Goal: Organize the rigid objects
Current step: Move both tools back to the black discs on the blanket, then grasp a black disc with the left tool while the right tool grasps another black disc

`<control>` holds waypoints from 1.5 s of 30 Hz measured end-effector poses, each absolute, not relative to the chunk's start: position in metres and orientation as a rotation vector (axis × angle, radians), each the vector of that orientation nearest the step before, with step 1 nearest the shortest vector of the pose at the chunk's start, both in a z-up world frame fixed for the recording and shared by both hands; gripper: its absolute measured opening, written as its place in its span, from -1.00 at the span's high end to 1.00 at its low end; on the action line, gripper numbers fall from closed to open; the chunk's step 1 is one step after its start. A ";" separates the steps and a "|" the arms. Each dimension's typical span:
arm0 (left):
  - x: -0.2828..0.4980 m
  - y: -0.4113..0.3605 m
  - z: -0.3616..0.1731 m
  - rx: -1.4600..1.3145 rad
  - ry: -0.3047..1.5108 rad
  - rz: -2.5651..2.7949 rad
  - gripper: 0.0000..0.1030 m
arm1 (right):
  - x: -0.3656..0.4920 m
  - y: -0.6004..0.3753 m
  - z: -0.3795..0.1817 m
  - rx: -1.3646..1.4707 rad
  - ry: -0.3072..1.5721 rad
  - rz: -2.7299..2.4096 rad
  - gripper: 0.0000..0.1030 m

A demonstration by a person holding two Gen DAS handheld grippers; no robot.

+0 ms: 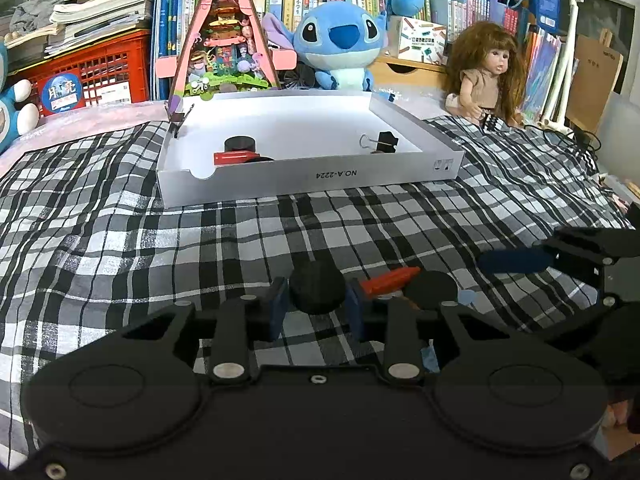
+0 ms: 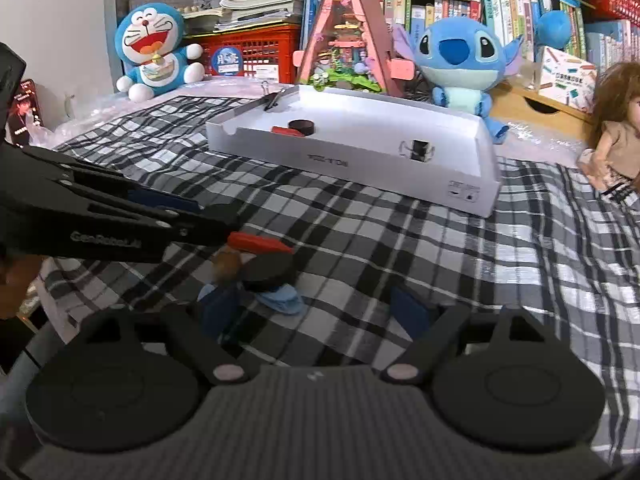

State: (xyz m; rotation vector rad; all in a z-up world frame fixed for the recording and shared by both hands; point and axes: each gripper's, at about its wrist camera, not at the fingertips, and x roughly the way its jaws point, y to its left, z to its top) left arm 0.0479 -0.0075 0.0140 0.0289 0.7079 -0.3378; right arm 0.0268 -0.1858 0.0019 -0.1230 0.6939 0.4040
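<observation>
My left gripper [image 1: 318, 306] is shut on a black round disc [image 1: 317, 290] low over the plaid cloth. Just right of it lie a red wedge piece [image 1: 390, 280], a second black disc [image 1: 431, 290] and a pale blue piece [image 1: 466, 297]. In the right wrist view the same black disc [image 2: 267, 270], red piece [image 2: 258, 241] and blue piece [image 2: 282, 300] lie ahead-left of my open, empty right gripper [image 2: 316, 314]. The left gripper [image 2: 208, 216] reaches in from the left there. A white box tray [image 1: 304, 178] holds a black disc [image 1: 240, 144], a red piece [image 1: 234, 157] and a binder clip [image 1: 384, 142].
A plaid cloth [image 1: 120, 240] covers the surface. Behind the tray stand a Stitch plush [image 1: 340, 44], a pink triangular model house [image 1: 226, 36], a doll [image 1: 486, 72], a red crate [image 1: 92, 72] and bookshelves. A Doraemon plush [image 2: 154, 48] sits at the back left.
</observation>
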 end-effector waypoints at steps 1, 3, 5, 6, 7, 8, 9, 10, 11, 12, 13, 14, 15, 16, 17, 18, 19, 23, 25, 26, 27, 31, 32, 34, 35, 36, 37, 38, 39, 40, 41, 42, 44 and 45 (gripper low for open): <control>0.048 -0.008 0.014 0.028 0.706 -0.335 0.43 | 0.027 -0.185 0.002 -0.119 0.693 0.409 -0.61; 0.048 -0.007 0.015 0.029 0.701 -0.329 0.43 | 0.026 -0.184 0.003 -0.115 0.684 0.414 -0.51; 0.049 -0.007 0.015 0.029 0.699 -0.327 0.43 | 0.025 -0.184 0.004 -0.116 0.675 0.413 -0.30; 0.049 -0.006 0.015 0.030 0.698 -0.326 0.43 | 0.025 -0.185 0.004 -0.114 0.673 0.410 -0.26; 0.049 -0.006 0.015 0.029 0.698 -0.324 0.43 | 0.025 -0.186 0.005 -0.111 0.673 0.406 -0.19; 0.050 -0.006 0.014 0.029 0.698 -0.322 0.43 | 0.026 -0.188 0.005 -0.108 0.673 0.401 -0.16; 0.050 -0.005 0.014 0.029 0.698 -0.321 0.43 | 0.026 -0.189 0.005 -0.104 0.675 0.396 -0.15; 0.050 -0.005 0.014 0.029 0.698 -0.319 0.43 | 0.026 -0.192 0.005 -0.100 0.676 0.389 -0.13; 0.050 -0.005 0.014 0.028 0.698 -0.319 0.43 | 0.027 -0.193 0.005 -0.097 0.677 0.382 -0.12; 0.050 -0.005 0.013 0.029 0.698 -0.319 0.43 | 0.027 -0.195 0.005 -0.094 0.678 0.373 -0.12; 0.049 -0.005 0.013 0.029 0.698 -0.319 0.43 | 0.027 -0.197 0.005 -0.091 0.679 0.363 -0.12; 0.049 -0.005 0.013 0.030 0.696 -0.318 0.43 | 0.028 -0.199 0.004 -0.088 0.680 0.354 -0.12; 0.050 -0.005 0.013 0.030 0.696 -0.318 0.43 | 0.028 -0.201 0.004 -0.082 0.682 0.348 -0.12; 0.050 -0.005 0.013 0.030 0.694 -0.317 0.43 | 0.029 -0.202 0.005 -0.074 0.685 0.348 -0.12; 0.050 -0.005 0.013 0.030 0.693 -0.316 0.43 | 0.029 -0.203 0.005 -0.072 0.684 0.349 -0.12; 0.050 -0.006 0.013 0.030 0.692 -0.315 0.43 | 0.030 -0.202 0.006 -0.075 0.681 0.350 -0.12; 0.050 -0.006 0.013 0.030 0.690 -0.313 0.43 | 0.030 -0.200 0.007 -0.080 0.675 0.354 -0.12; 0.050 -0.007 0.013 0.039 0.672 -0.300 0.35 | 0.034 -0.191 0.008 -0.088 0.664 0.376 -0.13; 0.051 -0.008 0.012 0.045 0.666 -0.292 0.28 | 0.036 -0.186 0.009 -0.097 0.658 0.384 -0.13; 0.051 -0.007 0.012 0.044 0.665 -0.290 0.28 | 0.037 -0.184 0.009 -0.104 0.654 0.387 -0.13; 0.052 -0.007 0.012 0.041 0.666 -0.288 0.28 | 0.038 -0.182 0.009 -0.109 0.652 0.388 -0.13; 0.055 -0.006 0.006 0.027 0.670 -0.276 0.27 | 0.042 -0.176 0.008 -0.116 0.647 0.394 -0.13; 0.054 -0.006 0.005 0.026 0.666 -0.275 0.28 | 0.043 -0.174 0.007 -0.121 0.644 0.385 -0.13; 0.052 -0.007 0.004 0.033 0.654 -0.274 0.35 | 0.044 -0.172 0.006 -0.146 0.632 0.351 -0.07; 0.052 -0.007 0.004 0.033 0.652 -0.276 0.40 | 0.044 -0.171 0.005 -0.156 0.627 0.342 0.03; 0.052 -0.007 0.004 0.031 0.651 -0.279 0.42 | 0.045 -0.170 0.004 -0.160 0.625 0.340 0.06; 0.051 -0.007 0.004 0.028 0.651 -0.279 0.42 | 0.044 -0.171 0.004 -0.158 0.627 0.344 0.08; 0.051 -0.007 0.005 0.027 0.652 -0.281 0.42 | 0.045 -0.171 0.004 -0.154 0.631 0.351 0.13; 0.051 -0.007 0.005 0.025 0.652 -0.281 0.42 | 0.044 -0.171 0.004 -0.153 0.633 0.353 0.16; 0.051 -0.007 0.005 0.025 0.652 -0.281 0.42 | 0.044 -0.171 0.004 -0.157 0.631 0.351 0.25; 0.052 -0.007 0.006 0.024 0.653 -0.281 0.42 | 0.043 -0.170 0.005 -0.159 0.630 0.348 0.26; 0.052 -0.007 0.007 0.024 0.653 -0.280 0.42 | 0.043 -0.171 0.005 -0.156 0.629 0.347 0.26; 0.052 -0.007 0.009 0.024 0.652 -0.279 0.42 | 0.045 -0.172 0.007 -0.135 0.635 0.351 0.27; 0.052 -0.006 0.010 0.024 0.650 -0.278 0.42 | 0.045 -0.173 0.008 -0.125 0.636 0.349 0.27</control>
